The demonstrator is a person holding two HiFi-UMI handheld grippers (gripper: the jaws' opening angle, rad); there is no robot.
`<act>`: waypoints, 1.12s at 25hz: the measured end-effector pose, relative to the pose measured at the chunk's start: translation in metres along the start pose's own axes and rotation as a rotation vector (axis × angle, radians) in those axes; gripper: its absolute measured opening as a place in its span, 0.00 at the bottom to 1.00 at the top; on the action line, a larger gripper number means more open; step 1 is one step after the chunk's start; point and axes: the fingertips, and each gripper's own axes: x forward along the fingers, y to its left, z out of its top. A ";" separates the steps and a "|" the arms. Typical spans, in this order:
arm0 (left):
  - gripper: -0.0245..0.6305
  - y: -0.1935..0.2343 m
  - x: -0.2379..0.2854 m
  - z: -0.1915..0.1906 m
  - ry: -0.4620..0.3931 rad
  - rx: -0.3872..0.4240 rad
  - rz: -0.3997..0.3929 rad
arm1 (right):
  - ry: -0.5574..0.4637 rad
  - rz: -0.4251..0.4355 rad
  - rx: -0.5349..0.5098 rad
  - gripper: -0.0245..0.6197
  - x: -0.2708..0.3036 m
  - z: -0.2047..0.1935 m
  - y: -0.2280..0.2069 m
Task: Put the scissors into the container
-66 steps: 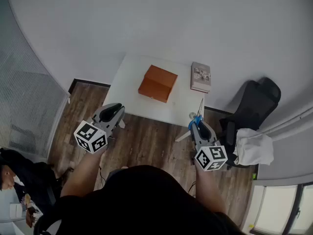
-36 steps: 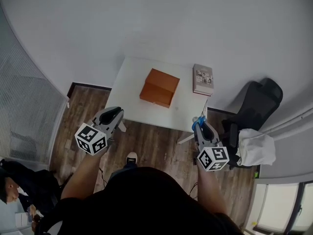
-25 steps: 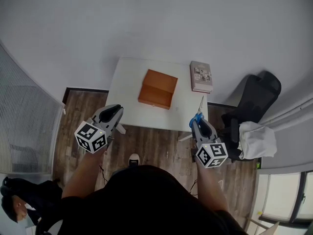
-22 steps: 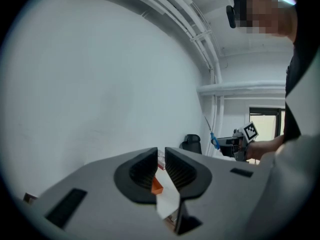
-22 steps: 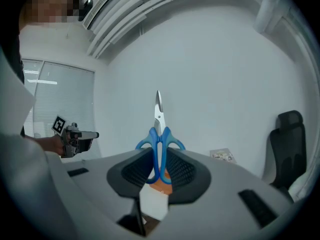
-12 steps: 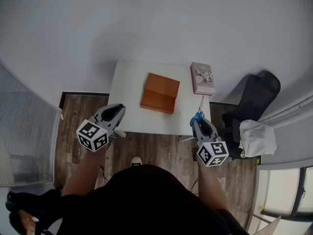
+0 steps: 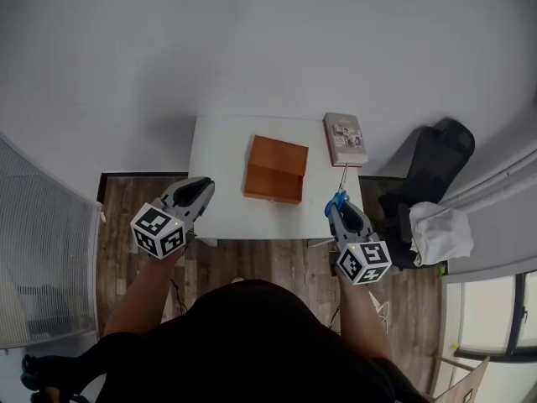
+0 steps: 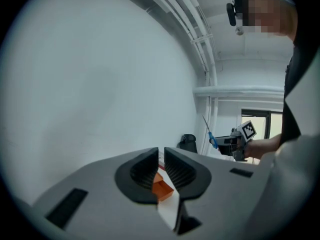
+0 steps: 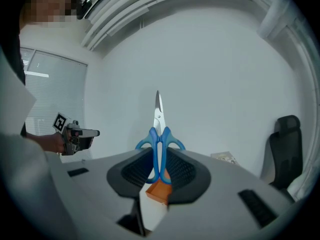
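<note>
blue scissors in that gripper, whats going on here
A person stands at a white table, holding two hand-held grippers. The right hand-held gripper is shut on blue-handled metal scissors, blades pointing forward. The left hand-held gripper is shut and empty. The open orange box on the table holds no scissors yet; a book lies beside it.
</note>
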 end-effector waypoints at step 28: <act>0.09 0.035 0.032 0.006 0.016 -0.010 -0.010 | -0.001 0.025 0.035 0.17 0.060 0.007 -0.021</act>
